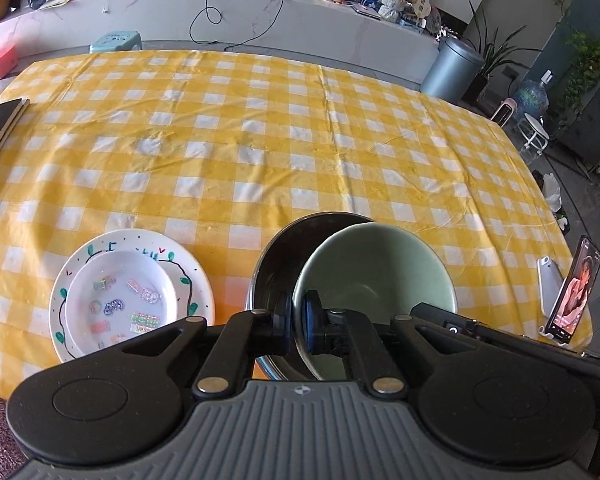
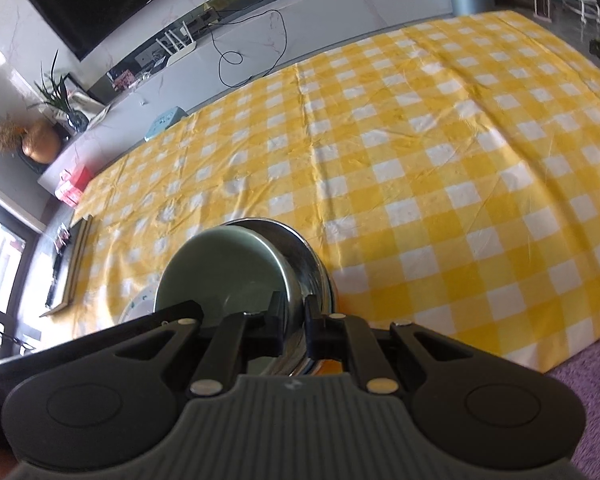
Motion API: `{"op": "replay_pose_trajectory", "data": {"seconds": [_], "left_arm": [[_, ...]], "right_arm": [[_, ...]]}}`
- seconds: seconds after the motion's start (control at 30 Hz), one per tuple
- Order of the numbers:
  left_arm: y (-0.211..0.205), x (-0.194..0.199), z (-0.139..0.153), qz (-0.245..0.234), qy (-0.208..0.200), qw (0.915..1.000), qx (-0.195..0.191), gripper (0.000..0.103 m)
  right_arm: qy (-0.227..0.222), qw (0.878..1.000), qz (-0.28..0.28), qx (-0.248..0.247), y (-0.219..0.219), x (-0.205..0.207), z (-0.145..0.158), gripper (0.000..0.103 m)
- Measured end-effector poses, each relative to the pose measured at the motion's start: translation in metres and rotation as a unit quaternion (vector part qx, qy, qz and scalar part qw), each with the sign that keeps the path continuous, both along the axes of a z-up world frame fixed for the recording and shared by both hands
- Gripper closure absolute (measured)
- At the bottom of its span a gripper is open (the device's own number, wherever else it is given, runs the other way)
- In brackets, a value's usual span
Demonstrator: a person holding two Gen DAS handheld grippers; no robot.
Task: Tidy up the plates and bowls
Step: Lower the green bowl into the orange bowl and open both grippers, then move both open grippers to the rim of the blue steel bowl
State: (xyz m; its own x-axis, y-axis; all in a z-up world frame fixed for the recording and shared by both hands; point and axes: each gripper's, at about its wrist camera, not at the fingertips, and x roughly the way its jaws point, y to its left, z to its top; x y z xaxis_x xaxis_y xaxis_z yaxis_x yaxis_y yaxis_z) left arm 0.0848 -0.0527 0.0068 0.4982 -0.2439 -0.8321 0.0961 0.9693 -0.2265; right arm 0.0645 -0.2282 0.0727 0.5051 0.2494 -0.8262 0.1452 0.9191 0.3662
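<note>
- Low in the middle of the left wrist view, the left gripper [image 1: 298, 322] has its black fingers pinched on the near rim of a pale green ceramic bowl [image 1: 374, 274], which sits tilted inside a larger, dark shiny steel bowl [image 1: 278, 268].
- Low in the middle of the right wrist view, the right gripper [image 2: 294, 320] is clamped on the near wall of the steel bowl [image 2: 306, 264], one finger inside and one outside; the green bowl [image 2: 220, 268] nests in it on the left side.
- At the lower left of the left wrist view, just beside the steel bowl, a small white plate with coloured stickers [image 1: 120, 302] lies stacked on a larger white plate painted with a green vine [image 1: 196, 276]. In the right wrist view only a sliver of white shows at the left of the bowls, probably these same plates.
- Both stacks rest on a yellow-and-white checked tablecloth [image 1: 260, 140], whose wide middle lies open beyond the bowls.
- At the right edge of the left wrist view, a propped-up smartphone with a lit screen [image 1: 576, 288] stands near the cloth's edge, with a white slab-shaped device [image 1: 548, 284] beside it.
- At the upper right, off the table, stand a grey round bin [image 1: 452, 66] and potted plants [image 1: 588, 60].
- Along the top runs a pale marble-look counter [image 1: 260, 12] with a black cable [image 1: 236, 12] trailing over it.
</note>
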Motion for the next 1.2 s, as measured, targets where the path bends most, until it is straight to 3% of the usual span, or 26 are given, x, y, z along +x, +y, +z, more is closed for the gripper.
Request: {"op": "replay_pose_trajectory", "data": {"seconds": [0.4,0.57,0.73,0.9,0.93,1.03,1.13,1.2], "left_arm": [[-0.010,0.000,-0.003,-0.028,-0.024,0.9974,0.061,0.096],[-0.010,0.000,-0.004,-0.037,-0.029,0.9970,0.061,0.095],[-0.008,-0.003,0.001,-0.035,-0.046,0.9967,0.056,0.094],[-0.003,-0.004,0.010,-0.031,-0.059,0.9969,0.042,0.094],[-0.002,-0.005,0.011,-0.031,-0.061,0.9969,0.038,0.093],[0.002,-0.008,0.017,-0.027,-0.071,0.9968,0.024,0.085],[0.005,-0.011,0.024,-0.023,-0.082,0.9963,0.014,0.068],[0.006,-0.013,0.028,-0.021,-0.090,0.9956,0.013,0.058]], "right_arm": [[-0.005,0.995,0.057,-0.086,0.026,0.009,-0.009,0.096],[-0.025,0.991,0.064,-0.117,0.030,0.006,-0.005,0.097],[-0.037,0.992,0.056,-0.109,0.024,0.002,-0.001,0.096],[-0.053,0.994,0.043,-0.082,0.017,-0.005,0.005,0.085],[-0.060,0.994,0.040,-0.078,0.015,-0.006,0.007,0.073],[-0.082,0.993,0.029,-0.074,0.012,-0.011,0.016,0.070],[-0.091,0.994,0.011,-0.054,0.004,-0.014,0.022,0.069],[-0.088,0.995,-0.001,-0.044,-0.001,-0.014,0.023,0.064]]}}
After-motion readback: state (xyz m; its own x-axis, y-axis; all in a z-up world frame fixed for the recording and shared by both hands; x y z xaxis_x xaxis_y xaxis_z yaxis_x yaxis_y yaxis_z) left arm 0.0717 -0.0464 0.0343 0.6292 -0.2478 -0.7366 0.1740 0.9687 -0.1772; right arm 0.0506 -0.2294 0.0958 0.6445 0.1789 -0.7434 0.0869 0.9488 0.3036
